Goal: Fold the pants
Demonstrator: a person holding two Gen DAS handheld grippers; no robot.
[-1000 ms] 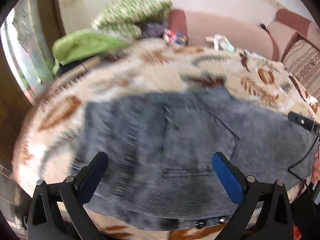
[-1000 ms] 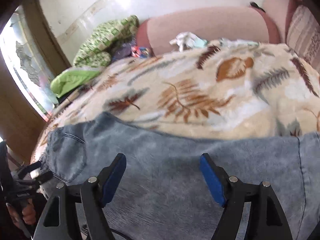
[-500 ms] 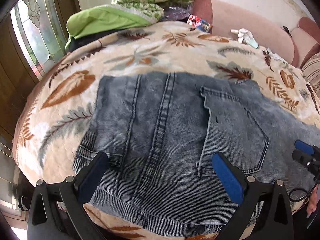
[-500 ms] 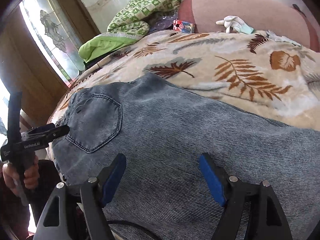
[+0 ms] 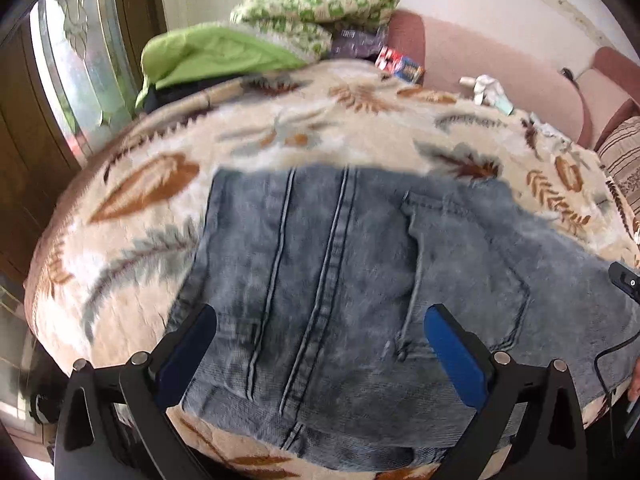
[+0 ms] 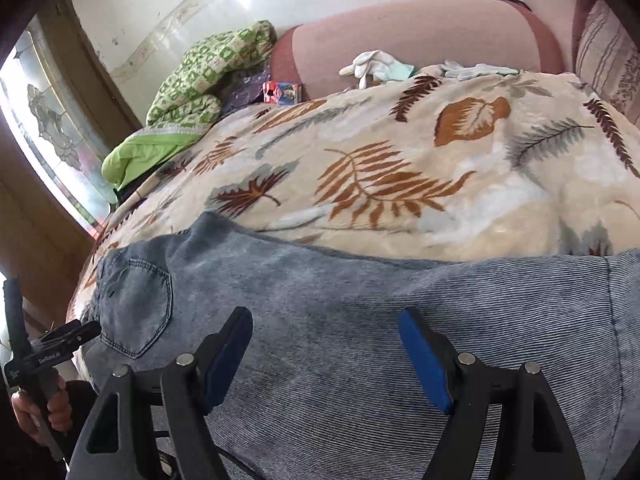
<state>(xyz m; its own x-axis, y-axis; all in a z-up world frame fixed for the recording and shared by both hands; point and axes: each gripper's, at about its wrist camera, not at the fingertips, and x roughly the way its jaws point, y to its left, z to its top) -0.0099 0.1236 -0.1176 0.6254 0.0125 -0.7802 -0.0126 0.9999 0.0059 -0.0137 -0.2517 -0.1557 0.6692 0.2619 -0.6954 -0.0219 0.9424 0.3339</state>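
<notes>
Left black blue-padded gripper and right one tilted down, spread wide, empty, over faded ribbed denim pants on fuzzy leaf-print blanket.

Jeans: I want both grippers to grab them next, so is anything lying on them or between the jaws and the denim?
Nothing visible. The jeans lie flat on the leaf blanket, with the left gripper and right gripper open above bare denim. The gloves and small box sit far back.
</notes>
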